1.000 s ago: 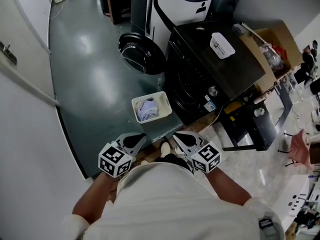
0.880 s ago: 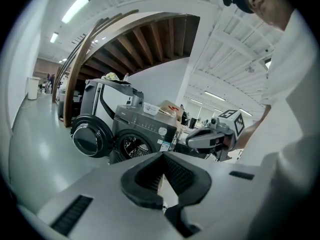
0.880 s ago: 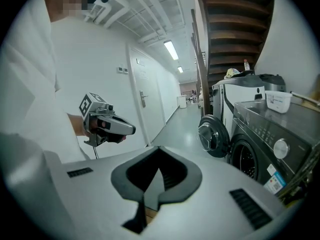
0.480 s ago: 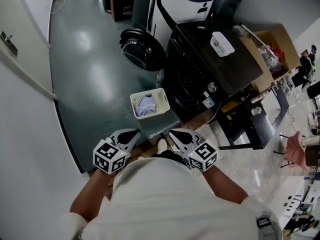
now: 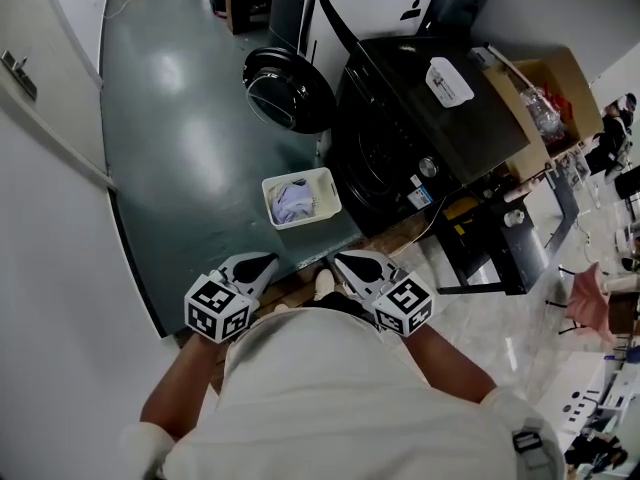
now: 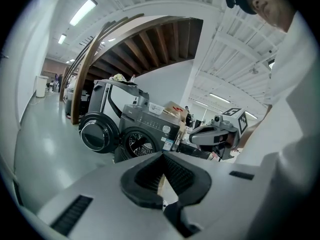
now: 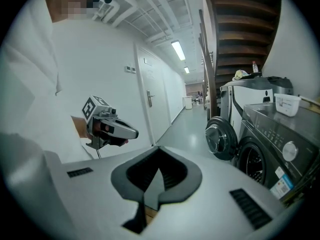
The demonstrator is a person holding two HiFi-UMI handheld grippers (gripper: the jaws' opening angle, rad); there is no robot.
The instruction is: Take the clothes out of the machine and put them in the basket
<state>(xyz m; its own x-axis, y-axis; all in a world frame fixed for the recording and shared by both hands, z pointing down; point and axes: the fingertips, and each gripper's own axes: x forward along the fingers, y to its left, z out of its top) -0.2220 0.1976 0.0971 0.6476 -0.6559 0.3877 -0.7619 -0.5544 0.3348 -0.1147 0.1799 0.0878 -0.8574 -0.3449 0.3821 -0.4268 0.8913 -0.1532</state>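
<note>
A black washing machine (image 5: pixel 420 128) stands ahead with its round door (image 5: pixel 290 88) swung open to the left. On the floor in front of it, a white basket (image 5: pixel 331 192) holds pale clothes (image 5: pixel 293 204). My left gripper (image 5: pixel 266 261) and right gripper (image 5: pixel 341 261) are close to the person's body, short of the basket, both shut and empty. In the left gripper view the shut left gripper (image 6: pixel 162 154) points toward the machine's drum opening (image 6: pixel 141 145). The right gripper (image 7: pixel 159 148) points between the door (image 7: pixel 220 136) and a white wall.
A cardboard box (image 5: pixel 545 93) and a black stand (image 5: pixel 500 253) sit right of the machine. A white container (image 5: pixel 447 81) lies on its top. A white wall with a door (image 5: pixel 40 98) runs along the left. Green floor (image 5: pixel 180 158) stretches ahead.
Both grippers have drifted slightly with the person, and the scene has slid a little in the head view. Both stay shut and empty.
</note>
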